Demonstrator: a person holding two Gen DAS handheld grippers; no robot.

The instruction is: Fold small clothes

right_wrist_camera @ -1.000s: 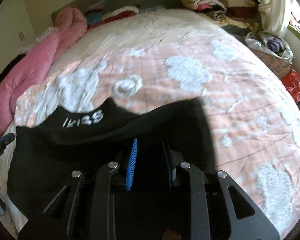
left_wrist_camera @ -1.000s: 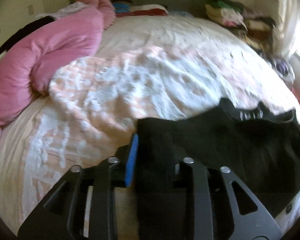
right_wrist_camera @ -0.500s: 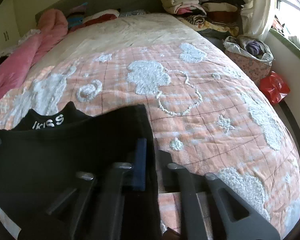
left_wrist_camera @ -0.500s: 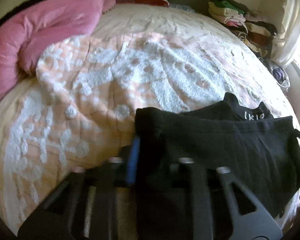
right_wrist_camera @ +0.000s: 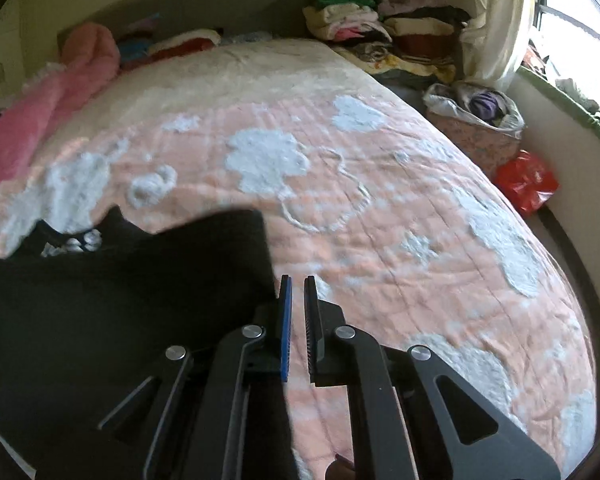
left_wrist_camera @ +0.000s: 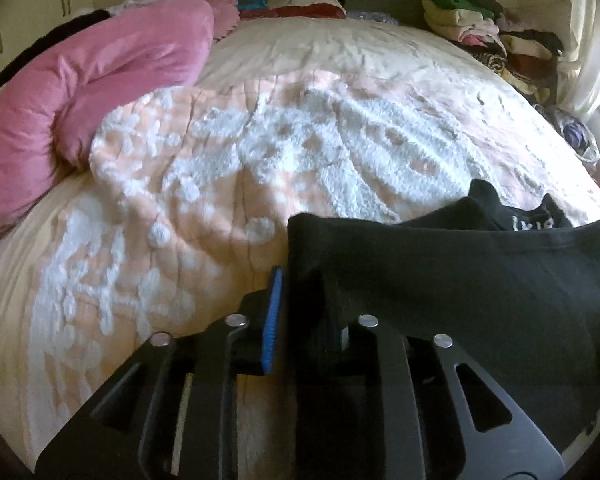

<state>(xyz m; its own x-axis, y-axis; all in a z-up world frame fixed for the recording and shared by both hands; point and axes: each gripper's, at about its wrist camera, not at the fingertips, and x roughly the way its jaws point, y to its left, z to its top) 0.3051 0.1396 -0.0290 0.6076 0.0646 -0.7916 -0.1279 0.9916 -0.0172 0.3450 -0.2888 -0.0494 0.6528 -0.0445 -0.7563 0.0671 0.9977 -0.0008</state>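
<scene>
A black garment (left_wrist_camera: 460,272) with white lettering (left_wrist_camera: 528,222) at its collar lies spread on the peach quilt (left_wrist_camera: 260,152). A bunched fold at its left edge stands up between the jaws of my left gripper (left_wrist_camera: 304,280). Those jaws are opening, and the fold still fills the gap beside the blue pad (left_wrist_camera: 274,320). In the right wrist view the same garment (right_wrist_camera: 120,300) lies to the left. My right gripper (right_wrist_camera: 298,280) is shut just past its right edge. Only quilt (right_wrist_camera: 380,220) shows in the slit between that gripper's pads.
A pink duvet (left_wrist_camera: 100,80) is heaped along the bed's left side. Stacks of folded clothes (right_wrist_camera: 380,20) sit at the far right corner. A bag of clothes (right_wrist_camera: 480,108) and a red bag (right_wrist_camera: 528,180) lie on the floor to the right of the bed.
My right gripper has slid right, off the garment's edge, and holds no cloth now. The garment has come down flatter on the quilt. The left gripper sank slightly, then stayed put.
</scene>
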